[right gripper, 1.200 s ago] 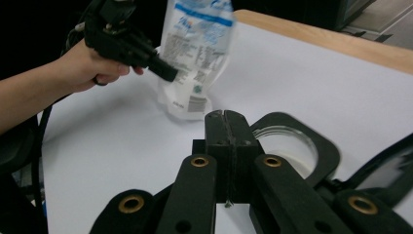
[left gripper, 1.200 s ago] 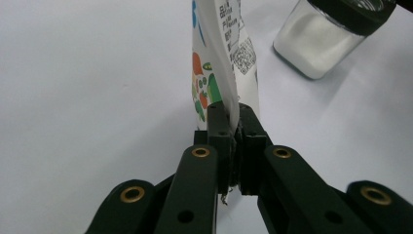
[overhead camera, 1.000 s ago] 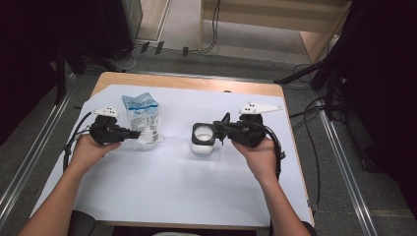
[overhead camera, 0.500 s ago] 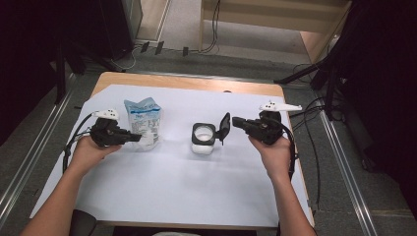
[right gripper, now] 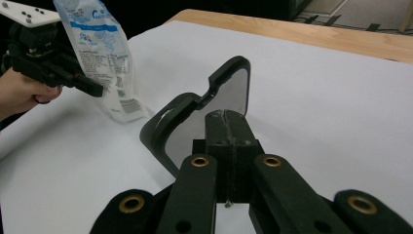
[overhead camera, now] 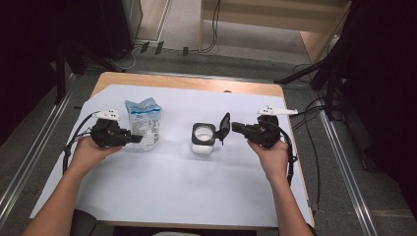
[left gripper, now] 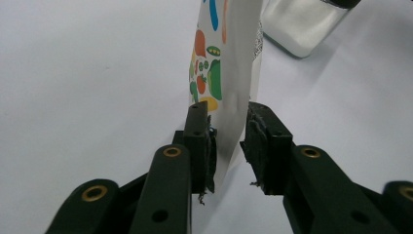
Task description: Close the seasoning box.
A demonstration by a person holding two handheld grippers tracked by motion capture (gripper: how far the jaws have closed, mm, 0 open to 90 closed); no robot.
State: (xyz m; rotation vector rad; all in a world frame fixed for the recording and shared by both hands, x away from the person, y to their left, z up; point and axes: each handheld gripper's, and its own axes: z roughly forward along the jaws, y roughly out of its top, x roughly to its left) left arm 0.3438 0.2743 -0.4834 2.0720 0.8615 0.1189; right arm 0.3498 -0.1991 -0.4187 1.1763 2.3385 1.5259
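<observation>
The pouch (overhead camera: 143, 123) is a thin, glossy plastic bag, white with blue print on one face and coloured vegetable pictures on the other, standing upright on the left half of the desk (overhead camera: 147, 196). The desk carries a smooth white sheet over a wooden top that shows as a tan strip along the far edge. Near the middle stands a small white container (overhead camera: 202, 140) with a black rim. Its black lid (overhead camera: 224, 128) is a flat, rounded-corner flap with a pale inner face, standing raised at the container's right side.

My left fingers (left gripper: 226, 141) are black bars with frayed dark pads. They have just been opening. The pouch's lower edge stands between them: it lies against one pad, and a narrow gap shows at the other, so they no longer clamp it. A silvery foil pack (left gripper: 302, 24) lies just beyond the pouch in the left gripper view.

My right fingers (right gripper: 227, 134) are pressed fully together, pad to pad, with nothing between them. Their tips sit just beside the raised lid, which stands directly in front of them; I cannot tell whether they touch it.

Both forearms enter from the near edge. My left hand (overhead camera: 91, 152) holds its gripper level, pointing right at the pouch. My right hand (overhead camera: 270, 152) holds its gripper level, pointing left at the lid. The two hands are well apart.
</observation>
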